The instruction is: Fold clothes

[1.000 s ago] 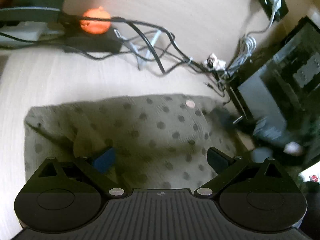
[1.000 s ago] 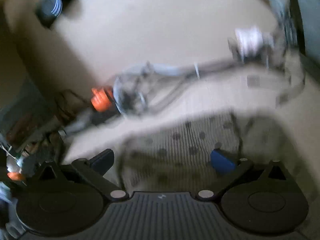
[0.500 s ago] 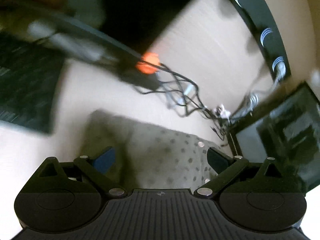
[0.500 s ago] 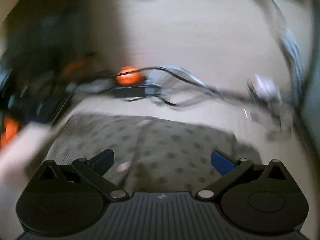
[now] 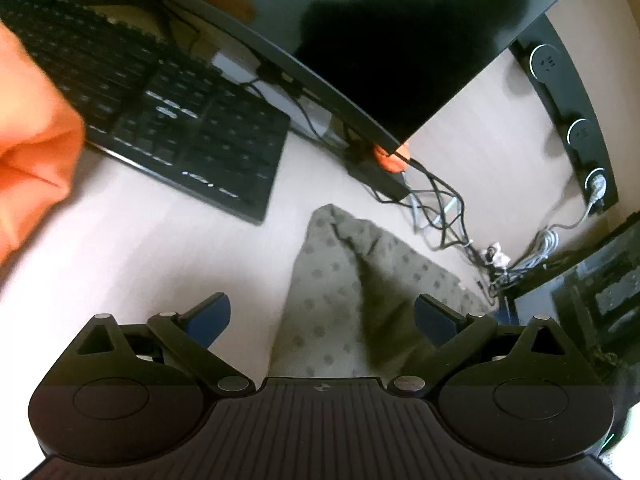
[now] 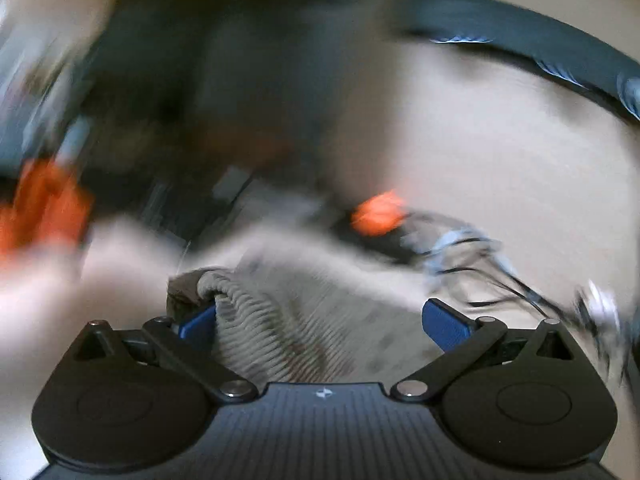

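The left claw point(image 5: 322, 316) stood spread wide, its blue pads well apart and pinching nothing. Between and beyond them the grey-green spotted cloth point(image 5: 344, 292) lay on the pale tabletop point(image 5: 160, 248), bunched into a ridge with a fold running down its middle. Its far corner reached toward a tangle of cables point(image 5: 436, 208) and a small orange thing point(image 5: 390, 160) under the edge of a dark monitor point(image 5: 360, 32). A black keyboard point(image 5: 160, 120) sat to the left of the cloth, apart from it, and a blurred orange shape point(image 5: 28, 136) filled the left edge — too smeared to tell what it was. A black power strip point(image 5: 568, 120) ran along the far right.

The right wrist view was heavily blurred. The right claw point(image 6: 320, 320) was also spread, and a rolled edge of the cloth point(image 6: 224, 284) lay against its left pad point(image 6: 198, 320) — the other pad stood clear, so nothing was pinched. The cloth point(image 6: 304, 320) filled the gap between them.
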